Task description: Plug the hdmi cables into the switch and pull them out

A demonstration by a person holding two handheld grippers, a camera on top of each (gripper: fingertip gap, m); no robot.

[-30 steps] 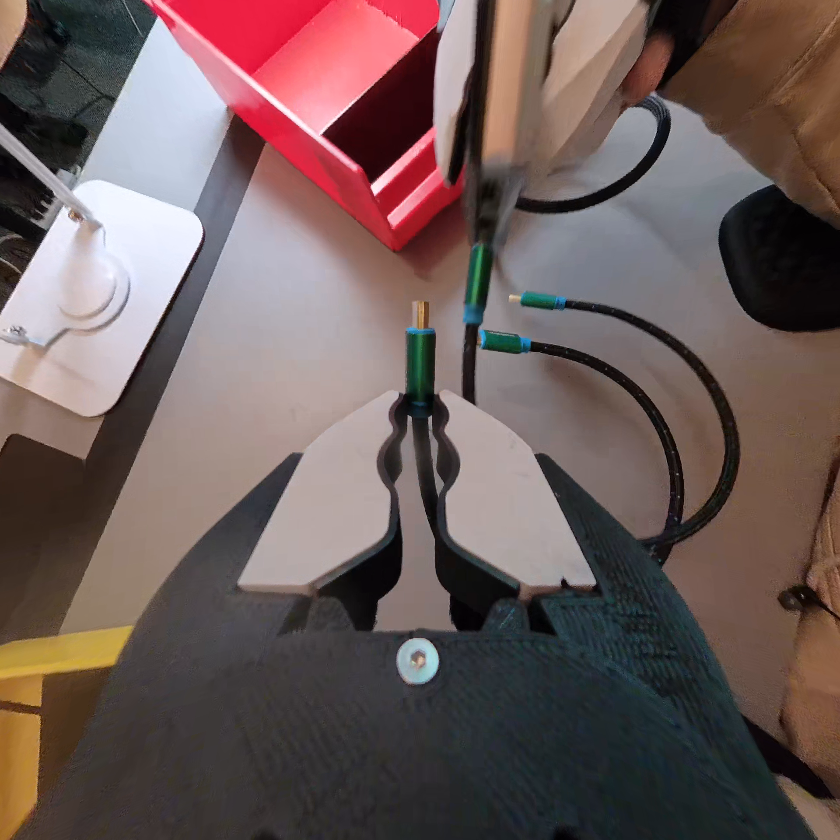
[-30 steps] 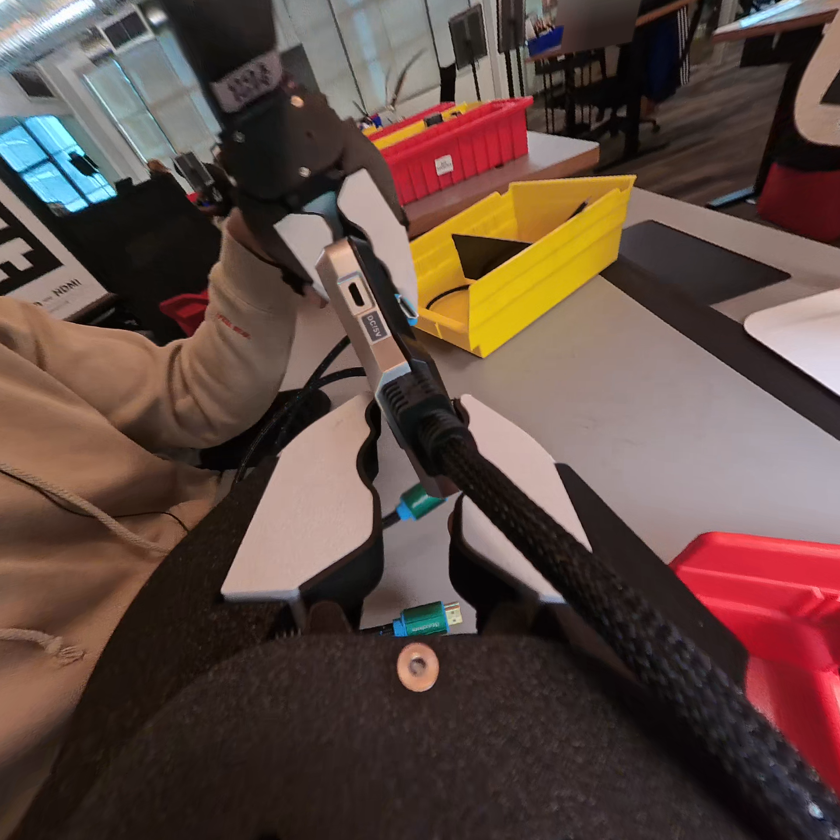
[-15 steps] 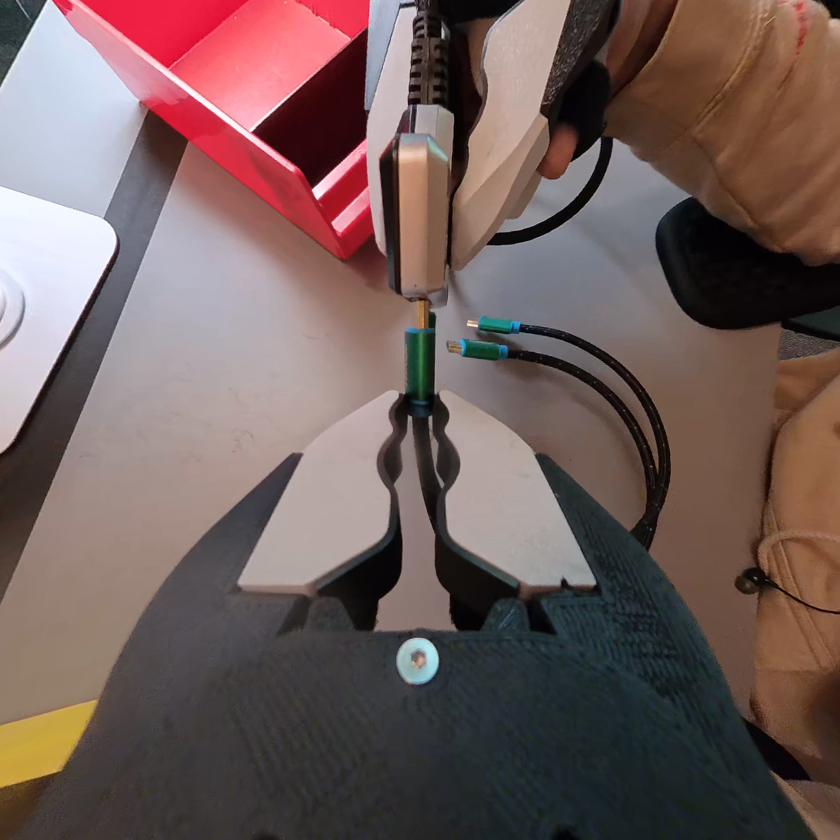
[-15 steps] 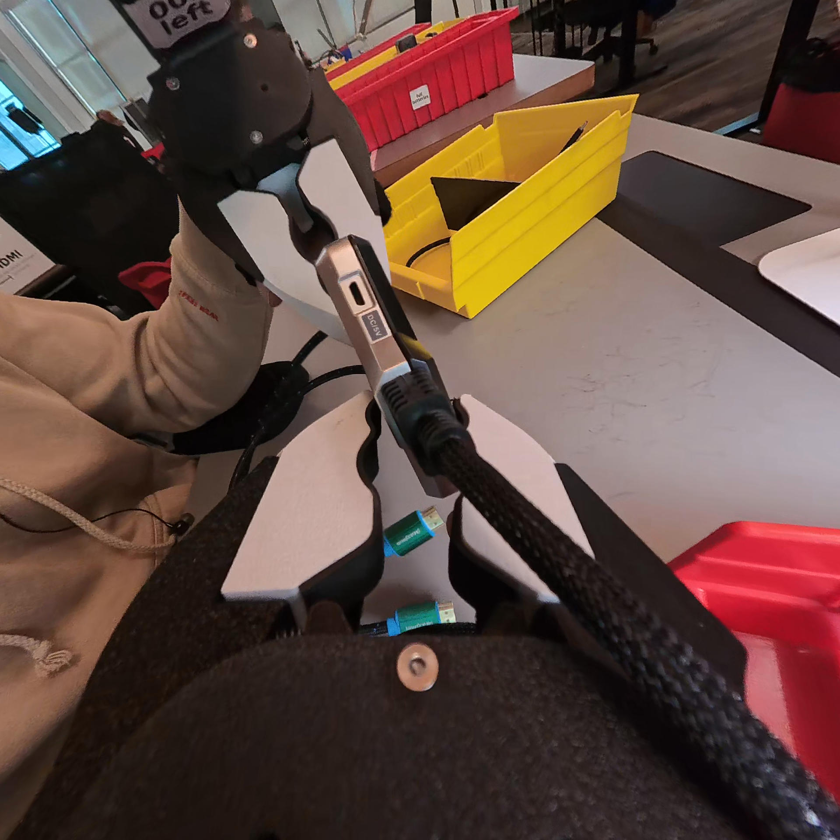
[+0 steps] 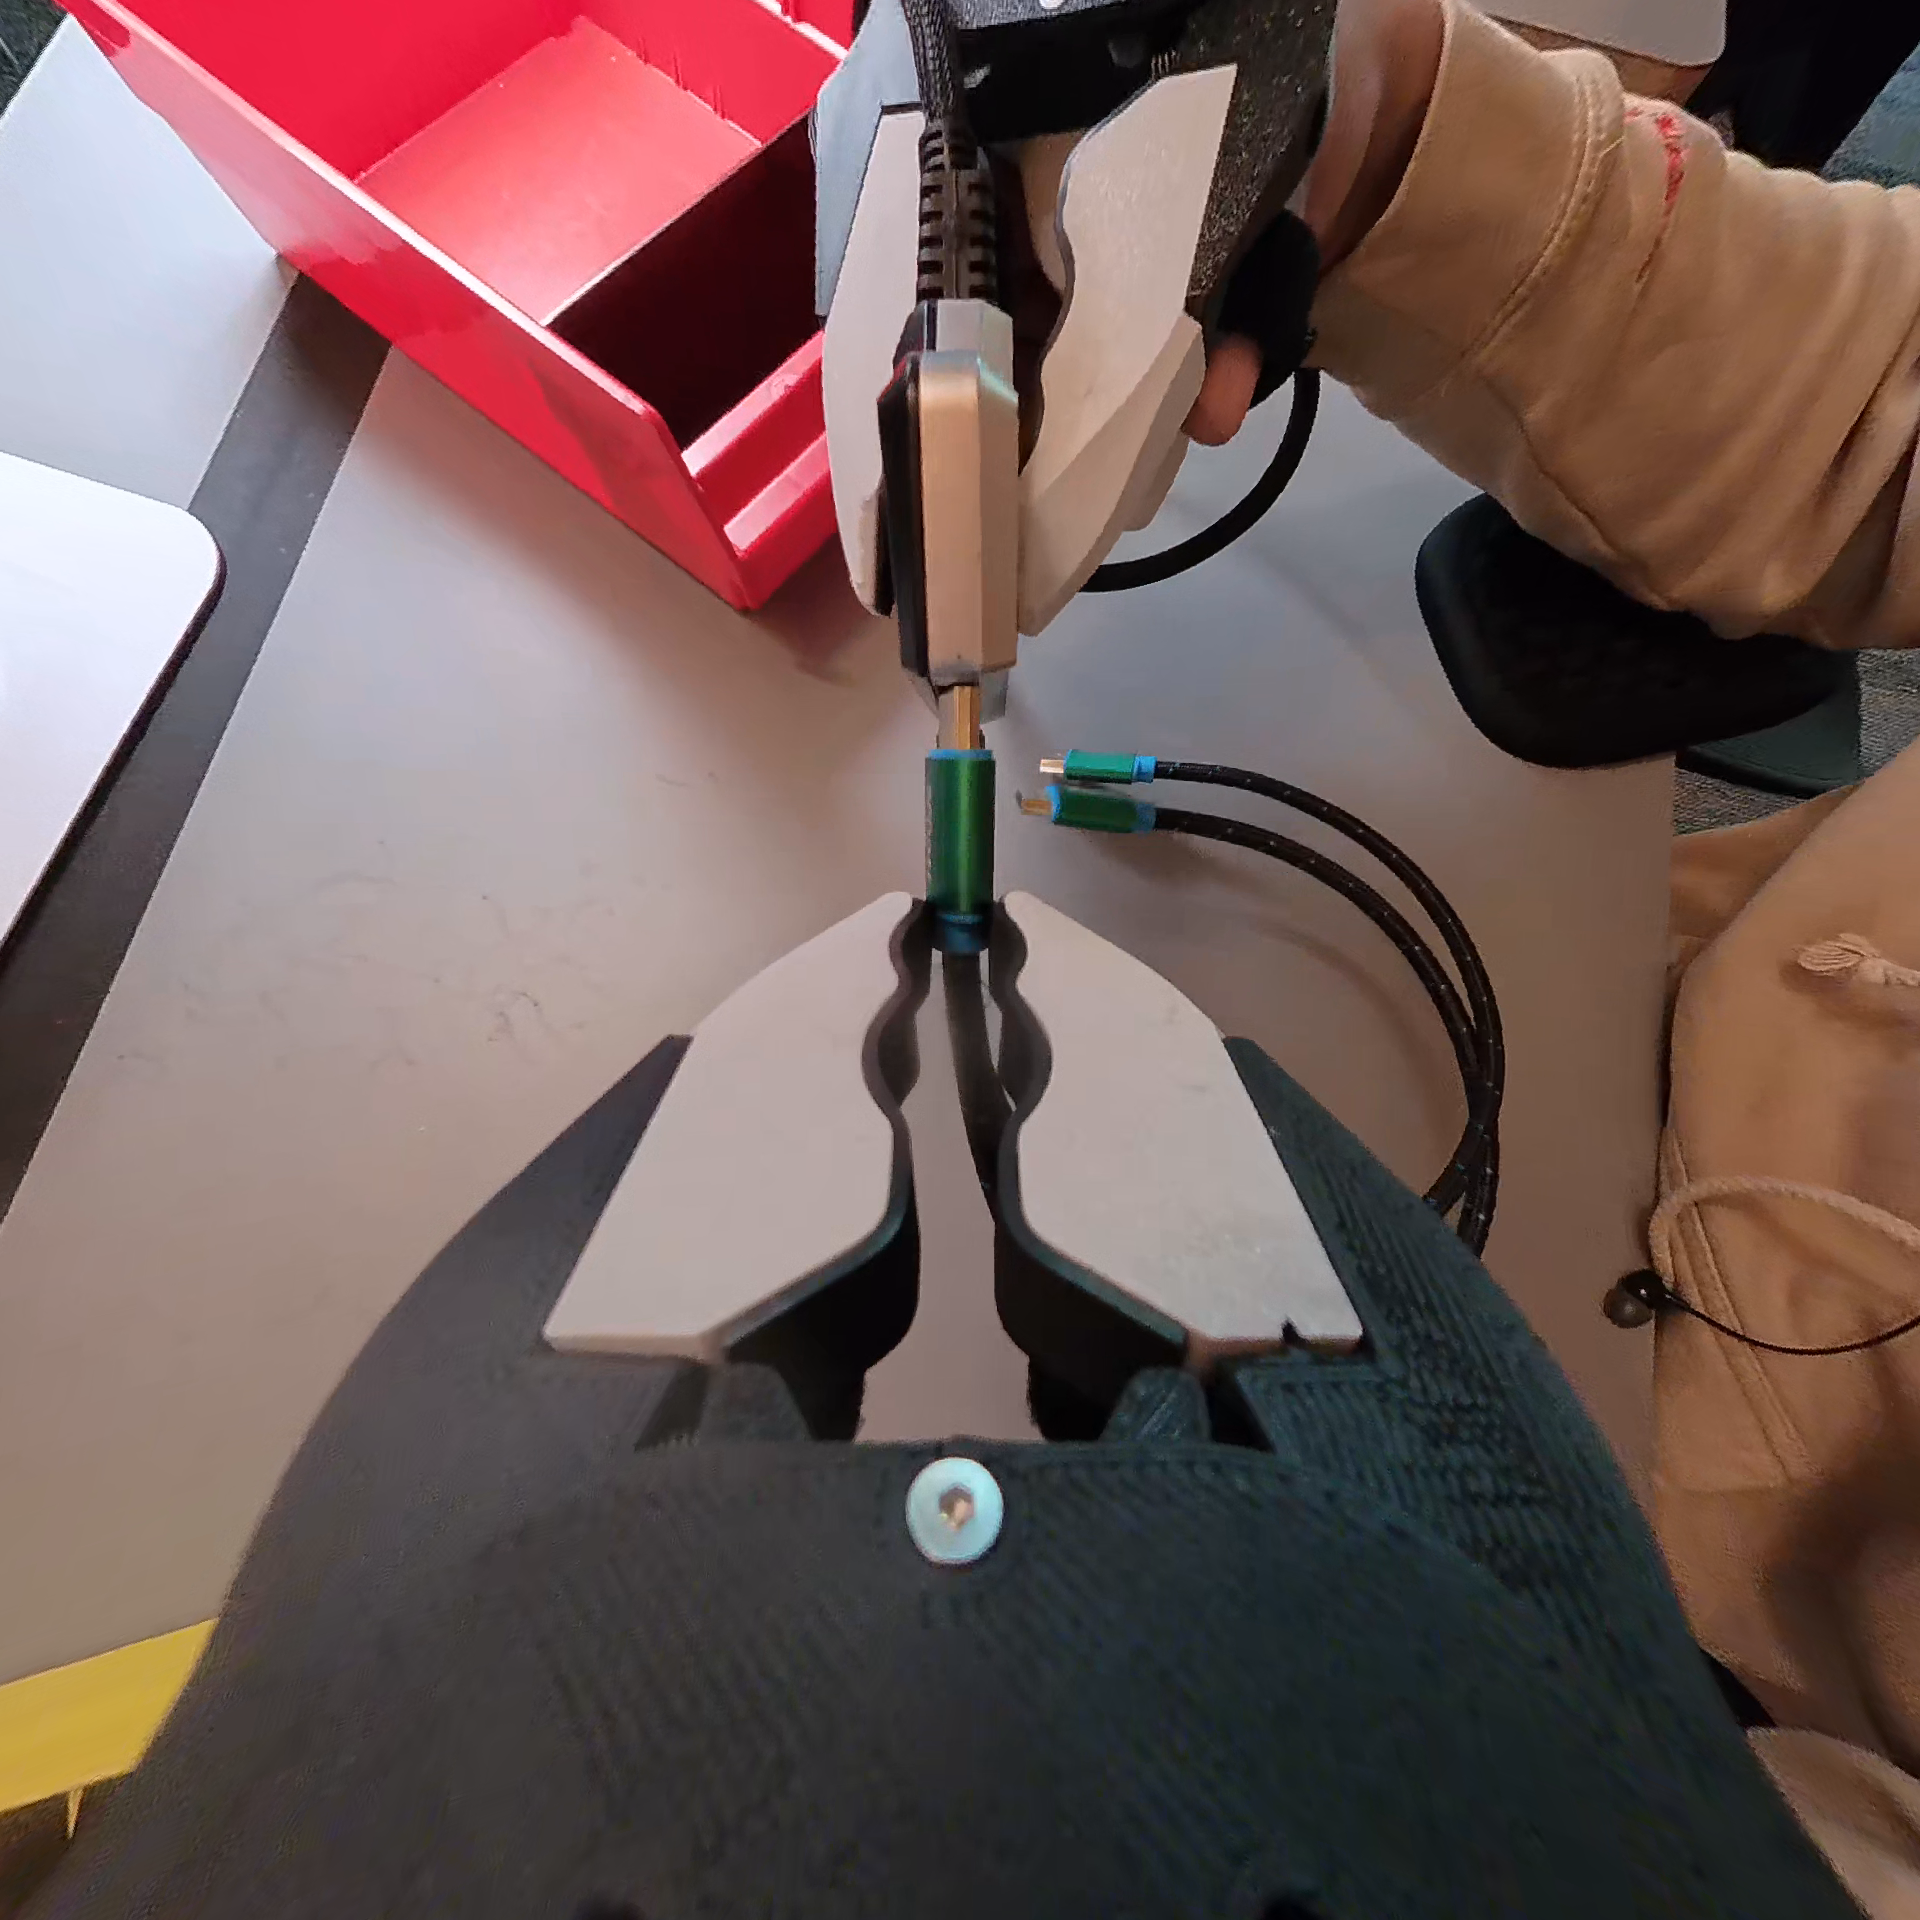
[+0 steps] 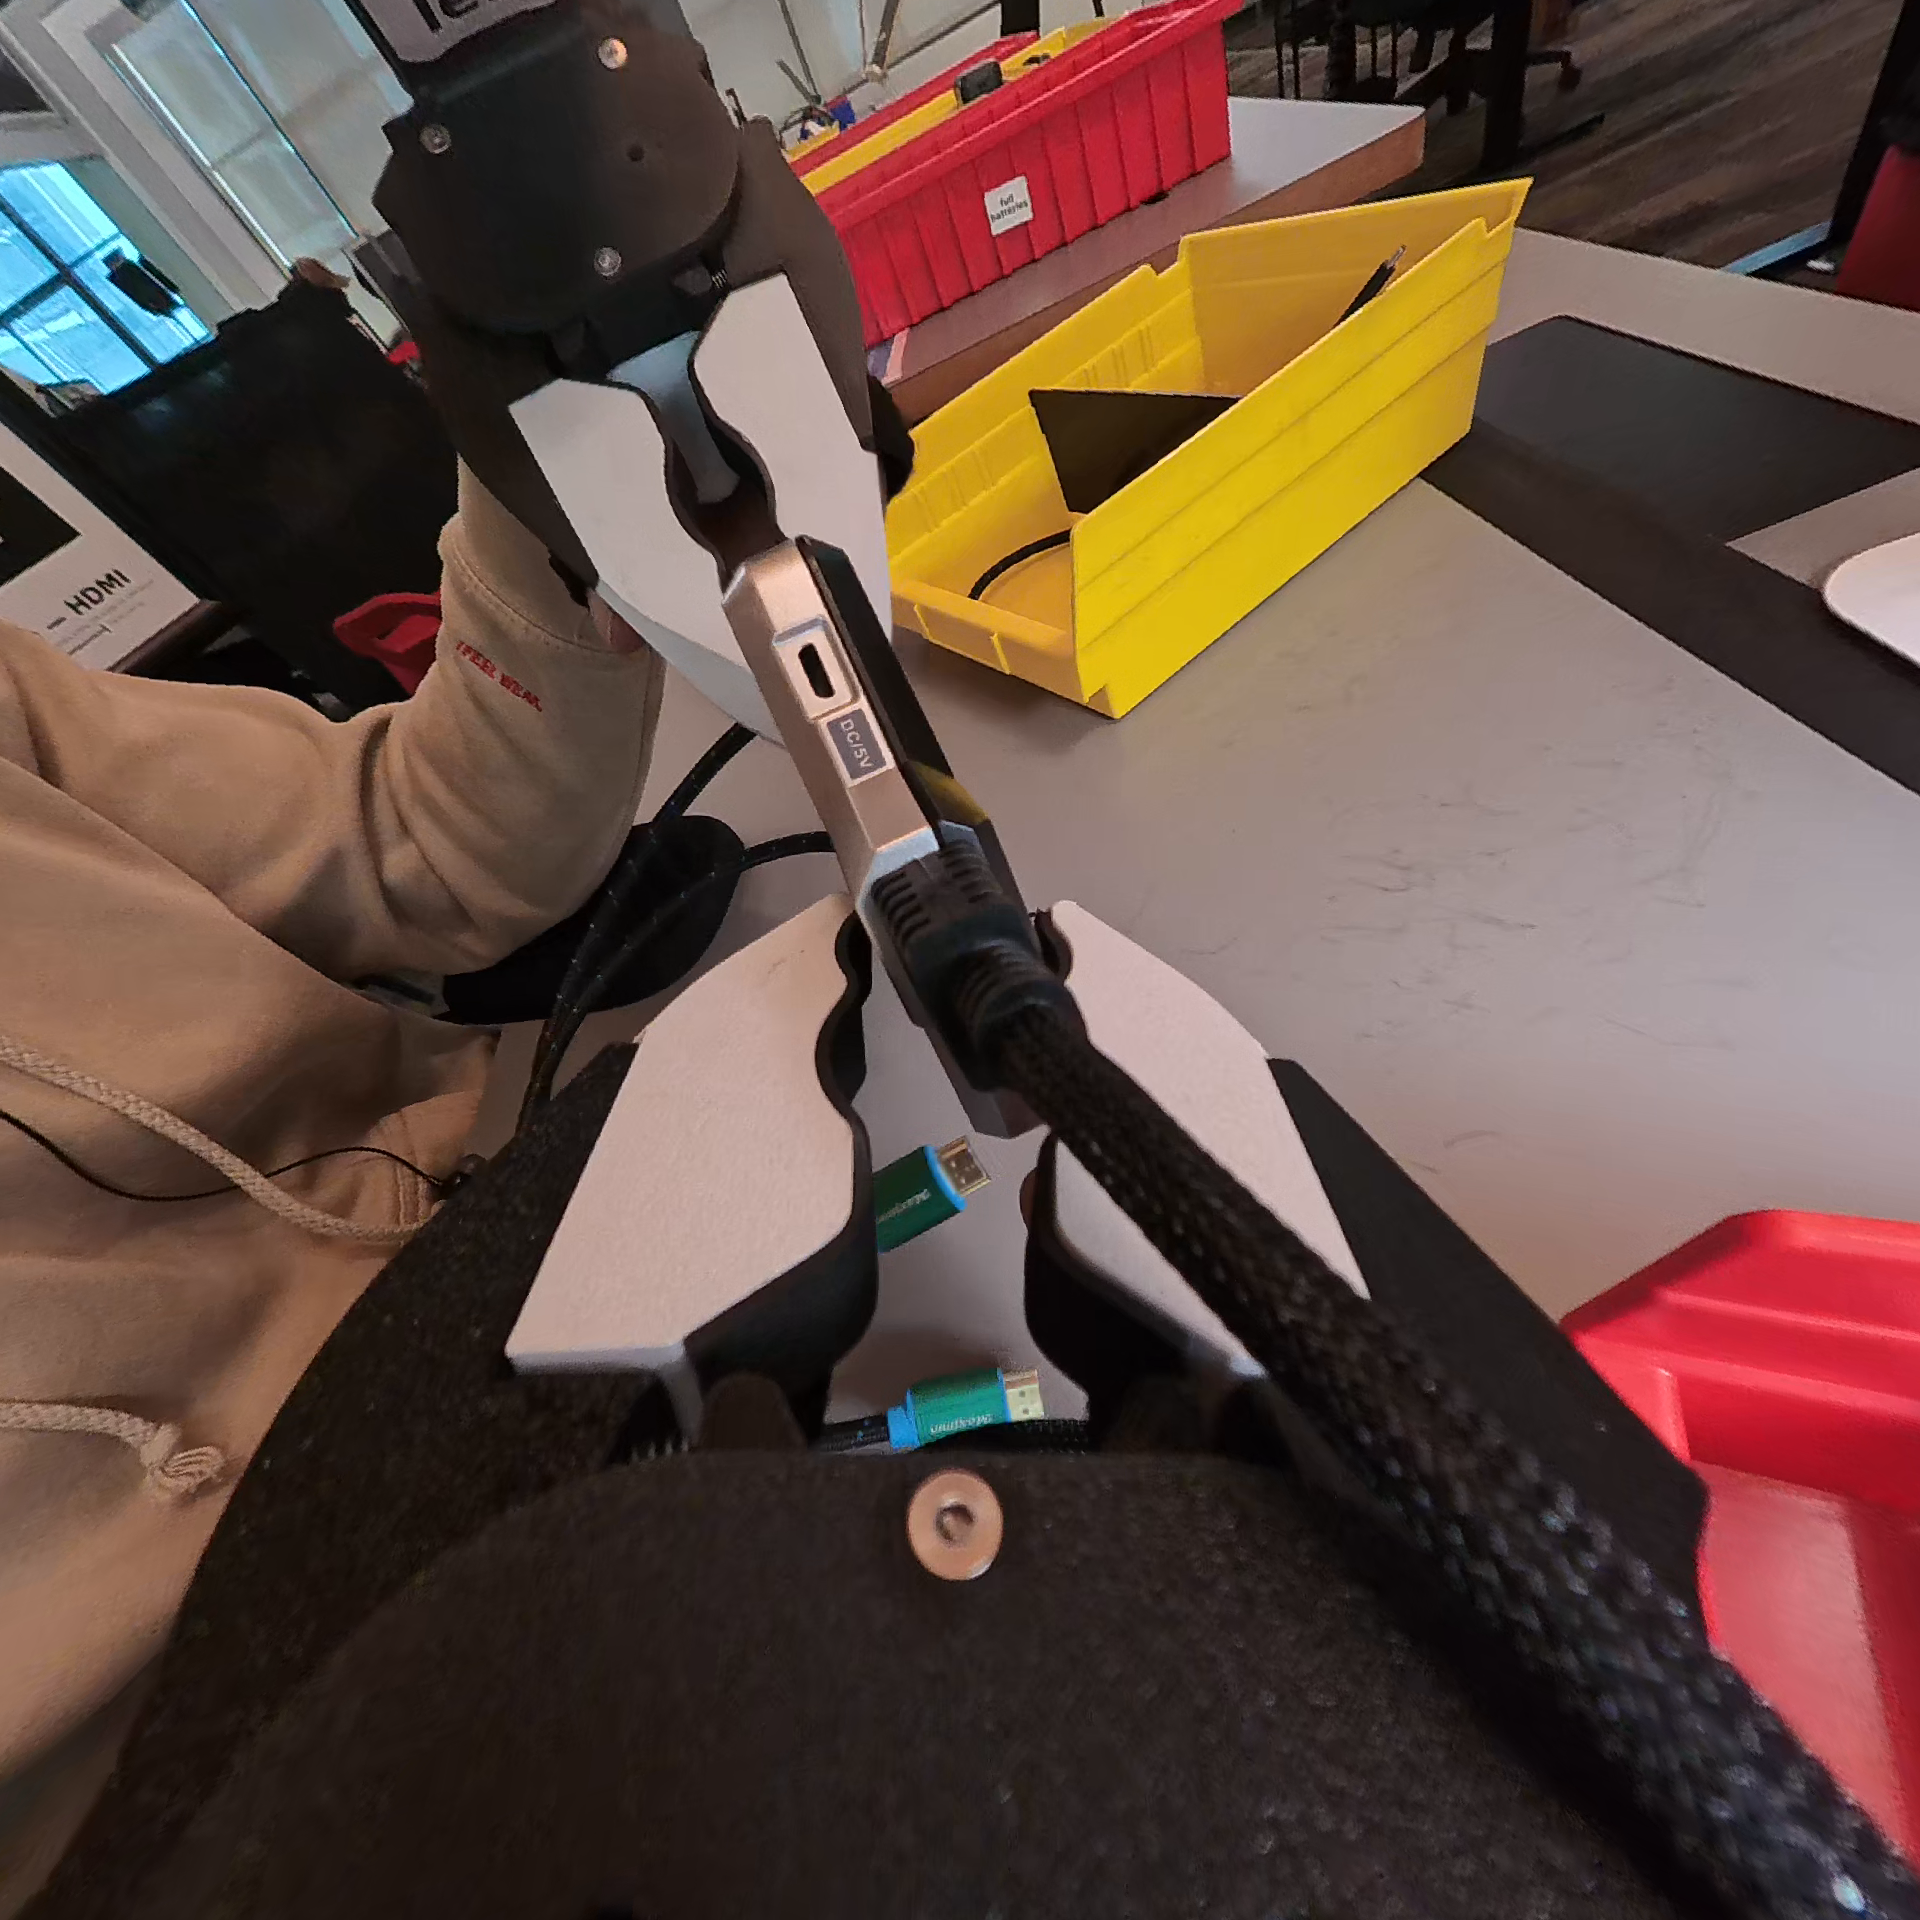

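The switch (image 6: 831,717) looks like smooth, dull silver metal. The green plug (image 5: 960,831) is shiny metal with a gold tip. Its cable (image 6: 1299,1320) is rough, woven black cloth. At 11 o'clock, the red bin (image 5: 499,260) is glossy plastic. The table (image 5: 468,831) is matt grey.

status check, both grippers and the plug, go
Left gripper shut on green HDMI plug. Right gripper shut on switch. Gold tip at switch port, not fully seated. Two spare plugs on table, clear of path.
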